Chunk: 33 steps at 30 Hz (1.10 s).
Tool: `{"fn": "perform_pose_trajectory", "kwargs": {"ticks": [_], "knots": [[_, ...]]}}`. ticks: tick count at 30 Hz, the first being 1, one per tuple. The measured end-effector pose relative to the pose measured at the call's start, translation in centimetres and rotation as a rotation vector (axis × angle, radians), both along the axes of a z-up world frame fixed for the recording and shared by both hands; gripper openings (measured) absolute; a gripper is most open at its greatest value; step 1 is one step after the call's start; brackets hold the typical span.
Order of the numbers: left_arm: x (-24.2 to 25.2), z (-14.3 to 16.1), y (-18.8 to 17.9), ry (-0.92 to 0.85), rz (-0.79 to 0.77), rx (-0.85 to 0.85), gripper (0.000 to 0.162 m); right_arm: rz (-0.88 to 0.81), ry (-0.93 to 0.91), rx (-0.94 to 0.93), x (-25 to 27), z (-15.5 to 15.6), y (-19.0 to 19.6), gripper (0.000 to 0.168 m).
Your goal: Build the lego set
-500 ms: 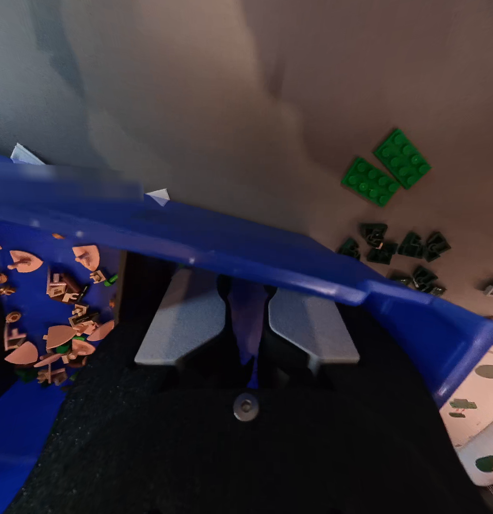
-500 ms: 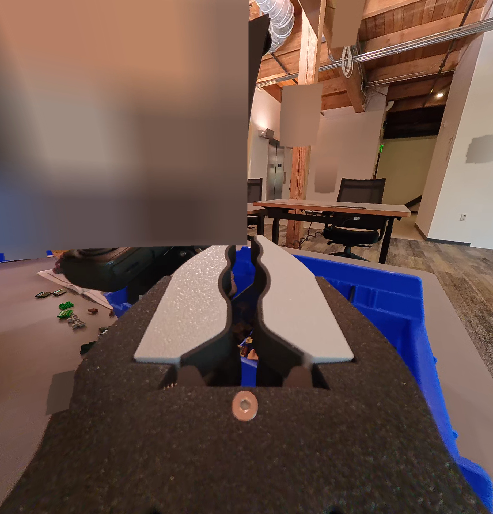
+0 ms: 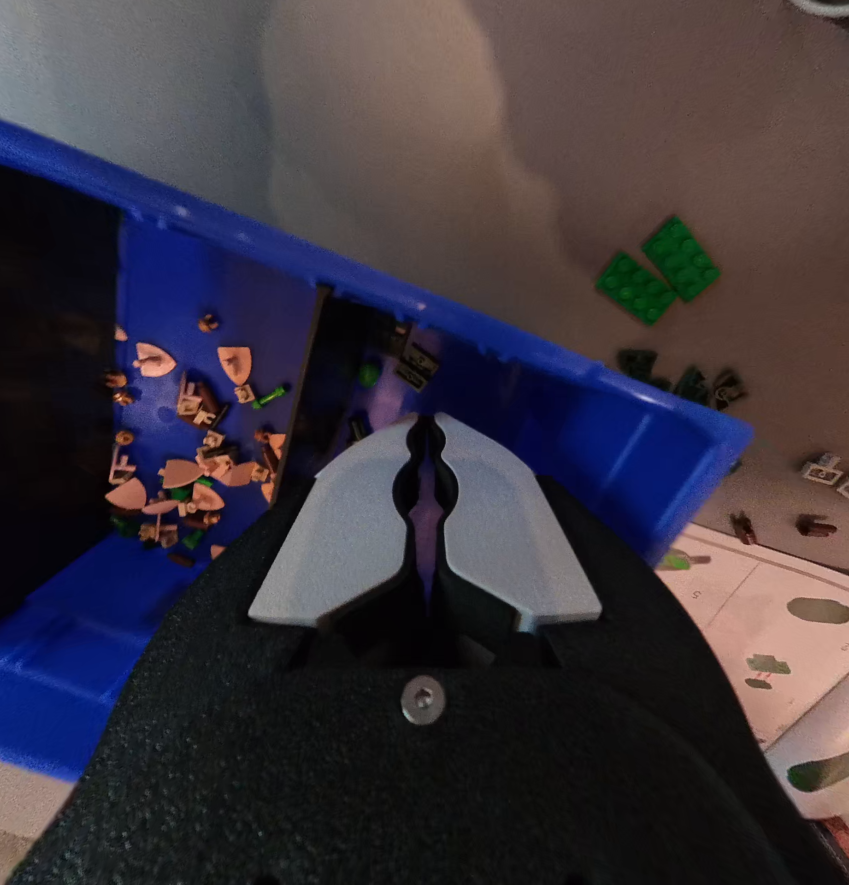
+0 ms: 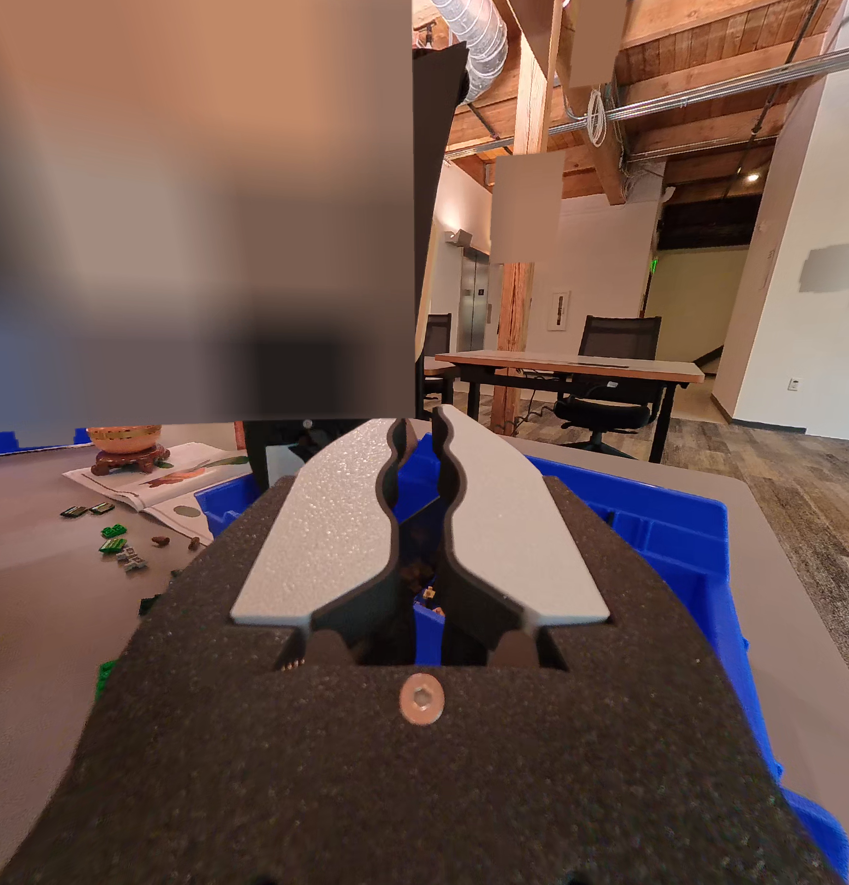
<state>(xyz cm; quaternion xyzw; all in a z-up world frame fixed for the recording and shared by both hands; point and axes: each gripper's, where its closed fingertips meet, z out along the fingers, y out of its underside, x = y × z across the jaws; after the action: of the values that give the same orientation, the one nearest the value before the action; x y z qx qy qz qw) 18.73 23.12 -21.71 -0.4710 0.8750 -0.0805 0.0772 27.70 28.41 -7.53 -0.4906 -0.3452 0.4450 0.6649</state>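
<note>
A grey desk (image 3: 628,119) in an open office with timber ceiling beams is carrying a blue bin (image 3: 509,335) of loose lego parts. The left gripper (image 3: 426,421) is hanging over the bin, its fingers (image 3: 365,517) lying together at the tips with nothing between them. Just past those tips, small dark pieces (image 3: 415,366) are lying in one compartment of the bin; beyond a black divider (image 3: 298,407), tan shield-shaped pieces (image 3: 183,459) are lying scattered in the next. Outside the bin, two bright green plates (image 3: 657,273) are lying side by side on the desk, near a cluster of dark green pieces (image 3: 686,378), and an instruction booklet (image 3: 772,637) is lying at the bin's corner. The right gripper (image 4: 418,424) is pointing across the bin (image 4: 652,517) with its fingers (image 4: 336,522) standing slightly apart and empty. To its left, green pieces (image 4: 112,538) are lying on the desk (image 4: 39,598) beside the booklet (image 4: 164,488), which is bearing a golden ornament on a dark stand (image 4: 125,445).
</note>
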Motion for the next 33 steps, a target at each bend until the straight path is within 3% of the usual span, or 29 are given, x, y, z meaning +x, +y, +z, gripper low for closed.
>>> {"fn": "perform_pose_trajectory", "kwargs": {"ticks": [4, 10, 20, 25, 33], "knots": [[-0.8, 0.6, 1.0, -0.017, 0.025, 0.038, 0.001, 0.007, -0.001, -0.008, -0.2, -0.2, 0.1, 0.011], [0.9, -1.5, -0.3, -0.038, -0.051, -0.003, 0.027, -0.01, -0.024, 0.012, -0.2, -0.1, -0.1, 0.011], [1.0, -3.8, -1.2, -0.029, -0.104, -0.018, 0.011, 0.0, -0.023, 0.007, -0.2, -0.2, -0.2, 0.011], [-0.4, -2.9, -1.0, 0.076, -0.111, -0.059, 0.016, -0.005, -0.019, 0.009, -0.3, -0.2, 0.0, 0.011], [0.2, -3.5, -0.5, 0.016, -0.161, 0.016, 0.014, 0.017, -0.023, 0.01, -0.5, -0.3, -0.3, 0.011]]}}
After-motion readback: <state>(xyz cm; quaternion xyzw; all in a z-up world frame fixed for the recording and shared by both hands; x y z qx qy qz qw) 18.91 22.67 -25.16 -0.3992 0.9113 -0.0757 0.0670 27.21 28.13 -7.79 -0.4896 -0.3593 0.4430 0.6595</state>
